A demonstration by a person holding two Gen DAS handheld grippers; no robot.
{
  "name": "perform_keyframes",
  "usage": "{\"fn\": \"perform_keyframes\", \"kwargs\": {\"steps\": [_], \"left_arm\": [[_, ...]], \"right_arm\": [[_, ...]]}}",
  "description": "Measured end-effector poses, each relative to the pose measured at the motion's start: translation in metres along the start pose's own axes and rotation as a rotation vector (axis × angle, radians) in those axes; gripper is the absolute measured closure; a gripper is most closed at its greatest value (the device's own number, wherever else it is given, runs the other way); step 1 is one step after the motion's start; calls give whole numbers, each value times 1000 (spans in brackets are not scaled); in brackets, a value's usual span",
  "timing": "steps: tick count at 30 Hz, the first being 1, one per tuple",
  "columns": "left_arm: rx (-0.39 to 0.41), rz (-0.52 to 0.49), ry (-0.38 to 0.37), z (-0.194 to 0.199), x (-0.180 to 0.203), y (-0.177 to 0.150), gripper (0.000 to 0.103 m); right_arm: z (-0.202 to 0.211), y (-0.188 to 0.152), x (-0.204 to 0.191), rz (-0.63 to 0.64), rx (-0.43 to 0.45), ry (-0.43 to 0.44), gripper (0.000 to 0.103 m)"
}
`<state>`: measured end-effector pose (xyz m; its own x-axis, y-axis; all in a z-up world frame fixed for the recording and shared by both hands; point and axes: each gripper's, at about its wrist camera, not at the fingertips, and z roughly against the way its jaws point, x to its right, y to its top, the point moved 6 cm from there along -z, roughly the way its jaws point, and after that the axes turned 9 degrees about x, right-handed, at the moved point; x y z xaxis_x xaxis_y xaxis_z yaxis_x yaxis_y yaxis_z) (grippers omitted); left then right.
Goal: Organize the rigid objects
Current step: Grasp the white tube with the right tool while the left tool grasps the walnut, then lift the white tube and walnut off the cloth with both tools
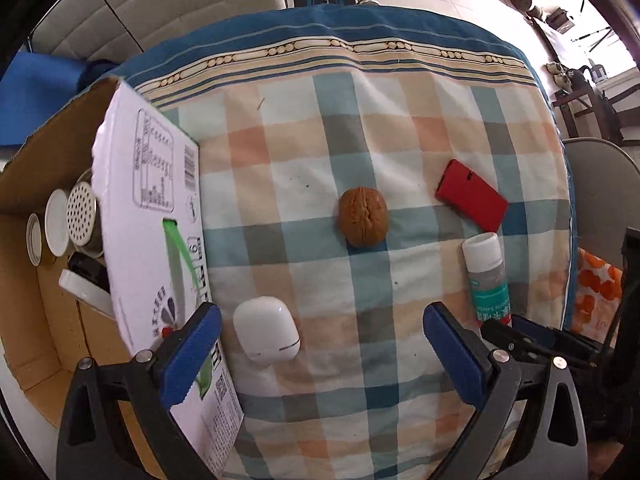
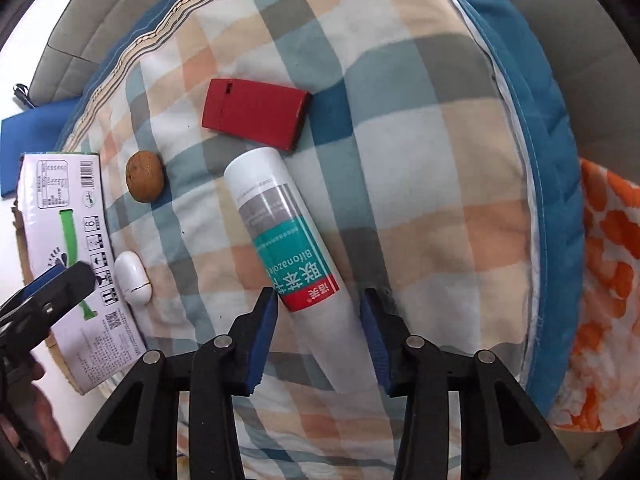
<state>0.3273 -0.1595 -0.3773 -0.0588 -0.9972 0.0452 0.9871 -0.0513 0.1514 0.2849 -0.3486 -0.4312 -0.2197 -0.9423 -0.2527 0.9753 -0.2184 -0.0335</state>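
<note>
On a checked cloth lie a walnut (image 1: 363, 216), a red flat case (image 1: 471, 194), a white and green bottle (image 1: 486, 276) and a white earbud case (image 1: 266, 333). My left gripper (image 1: 322, 334) is open and empty, with the earbud case just inside its left finger. In the right wrist view my right gripper (image 2: 320, 312) is open, its fingers either side of the bottle's (image 2: 282, 228) base. The red case (image 2: 256, 113), walnut (image 2: 145, 176) and earbud case (image 2: 133, 278) lie beyond and to the left.
A cardboard box (image 1: 40, 184) at the left holds several jars (image 1: 82, 214) and small items; its white printed flap (image 1: 160, 240) hangs over the cloth. The cloth's blue edge (image 2: 552, 208) drops off at the right, beside orange patterned fabric (image 2: 608, 280).
</note>
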Motion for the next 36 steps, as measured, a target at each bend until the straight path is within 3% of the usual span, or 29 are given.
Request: {"fn": "perform_keyframes", "kwargs": {"steps": [3, 5, 7, 9, 12, 17, 21, 27, 31, 36], "left_arm": [[15, 10, -4, -10, 7, 13, 0], [22, -3, -8, -18, 12, 20, 8], [4, -14, -15, -28, 18, 26, 35], [-12, -19, -24, -37, 24, 28, 44], [-19, -46, -26, -49, 31, 27, 71], [12, -59, -35, -51, 30, 21, 72], [5, -75, -82, -33, 26, -10, 72], [-12, -134, -103, -17, 26, -52, 72], [-89, -83, -107, -39, 16, -49, 72], [-99, -87, -99, -44, 8, -38, 70]], "right_arm": [[1, 1, 10, -58, 3, 39, 57], [1, 4, 13, -107, 4, 59, 57], [3, 8, 17, -159, 21, 60, 57], [4, 10, 19, -197, 39, 55, 58], [5, 12, 18, -215, 43, 39, 59], [1, 17, 16, -204, 16, 28, 58], [-5, 17, 3, -171, -14, 13, 60], [-1, -12, 0, -50, -74, -51, 63], [-11, -11, 2, -89, -68, -26, 58], [-18, 2, 6, -153, -39, -7, 56]]}}
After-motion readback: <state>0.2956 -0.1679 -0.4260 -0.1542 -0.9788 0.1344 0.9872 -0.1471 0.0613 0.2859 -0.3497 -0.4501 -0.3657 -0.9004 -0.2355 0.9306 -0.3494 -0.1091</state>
